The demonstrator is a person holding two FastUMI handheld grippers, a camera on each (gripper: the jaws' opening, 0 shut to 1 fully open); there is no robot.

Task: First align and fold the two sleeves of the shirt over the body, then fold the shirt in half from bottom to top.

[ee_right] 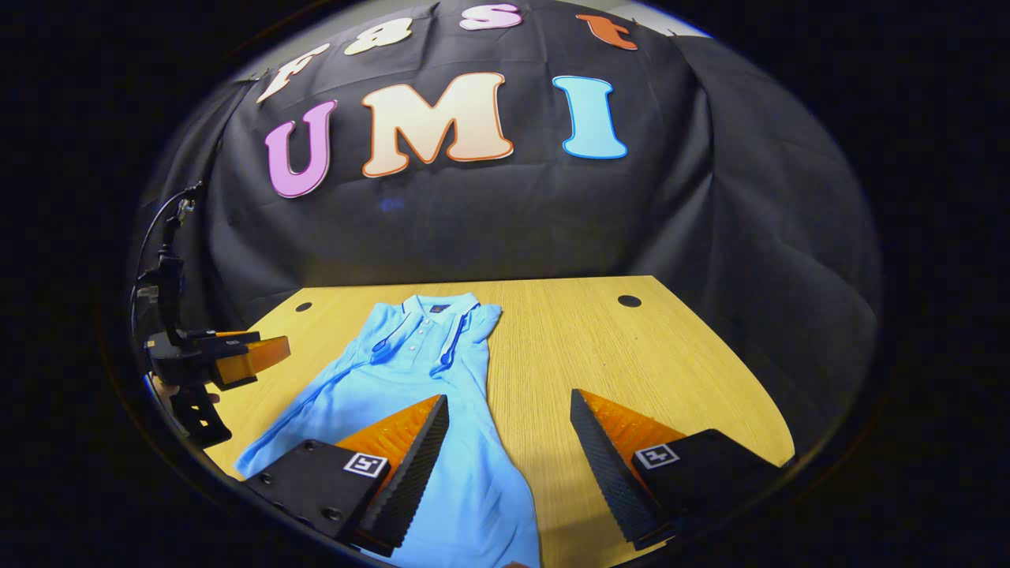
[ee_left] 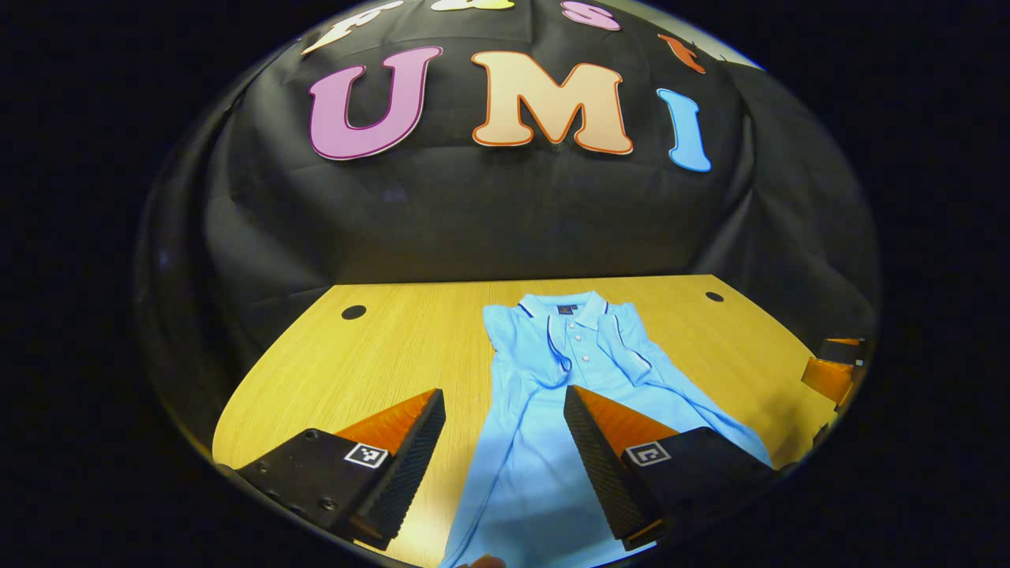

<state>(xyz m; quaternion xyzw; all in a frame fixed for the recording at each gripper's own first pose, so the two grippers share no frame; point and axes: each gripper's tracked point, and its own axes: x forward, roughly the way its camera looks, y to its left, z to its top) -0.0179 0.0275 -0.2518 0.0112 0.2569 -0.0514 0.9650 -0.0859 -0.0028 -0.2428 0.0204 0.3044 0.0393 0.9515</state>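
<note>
A light blue polo shirt (ee_left: 580, 359) (ee_right: 410, 355) lies flat and lengthwise on the wooden table (ee_left: 394, 339) (ee_right: 600, 347), its collar at the far end. Both sleeves look folded in over the body. In the left gripper view my left gripper (ee_left: 503, 394) hangs open above the lower half of the shirt, straddling its left edge with nothing between the fingers. In the right gripper view my right gripper (ee_right: 509, 396) hangs open over the shirt's right edge, one finger above the cloth and the other above bare wood.
Round cable holes (ee_left: 353, 312) (ee_right: 629, 300) sit near the table's far corners. The black cloth wall rises just behind the far edge. The other gripper shows off to the side in each view: the right one (ee_left: 836, 371) and the hand-held left one (ee_right: 229, 359).
</note>
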